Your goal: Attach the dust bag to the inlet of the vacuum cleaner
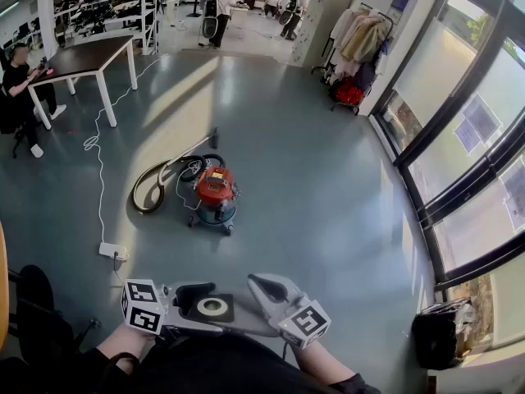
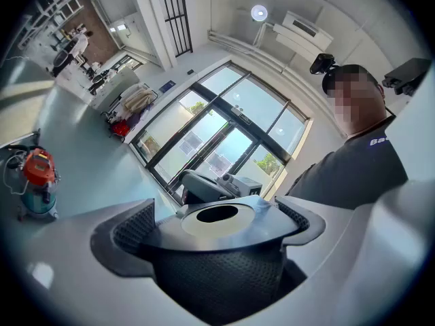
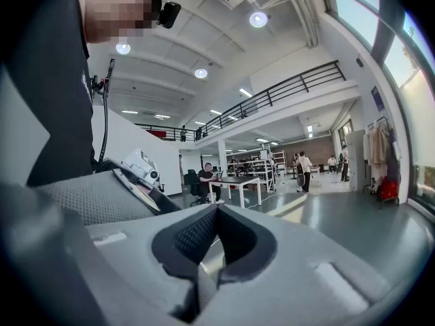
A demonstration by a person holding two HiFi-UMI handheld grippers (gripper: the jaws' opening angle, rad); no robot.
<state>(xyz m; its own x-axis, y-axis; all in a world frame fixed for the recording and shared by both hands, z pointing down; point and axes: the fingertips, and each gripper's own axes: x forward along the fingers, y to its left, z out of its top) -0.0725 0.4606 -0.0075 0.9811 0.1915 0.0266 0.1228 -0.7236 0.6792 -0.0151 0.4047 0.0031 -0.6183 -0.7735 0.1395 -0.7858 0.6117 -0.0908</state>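
The red and teal vacuum cleaner (image 1: 215, 191) stands on the grey floor a few steps ahead, with its hose (image 1: 152, 185) curled to its left; it also shows small at the far left of the left gripper view (image 2: 37, 175). Close to my body, my left gripper (image 1: 197, 305) is shut on the dust bag (image 1: 215, 307), a dark mesh bag with a flat collar and a round hole (image 2: 217, 214). Its jaws stand wide against the collar's two sides. My right gripper (image 1: 261, 286) is beside it, shut and empty (image 3: 216, 240). The bag's mesh (image 3: 95, 197) shows at that view's left.
A white cable runs from a power strip (image 1: 112, 250) across the floor towards a white-legged table (image 1: 86, 60), where a person sits (image 1: 16, 89). Tall windows line the right side, with a black bag (image 1: 439, 335) beneath them. A clothes rack (image 1: 357, 48) stands at the far right.
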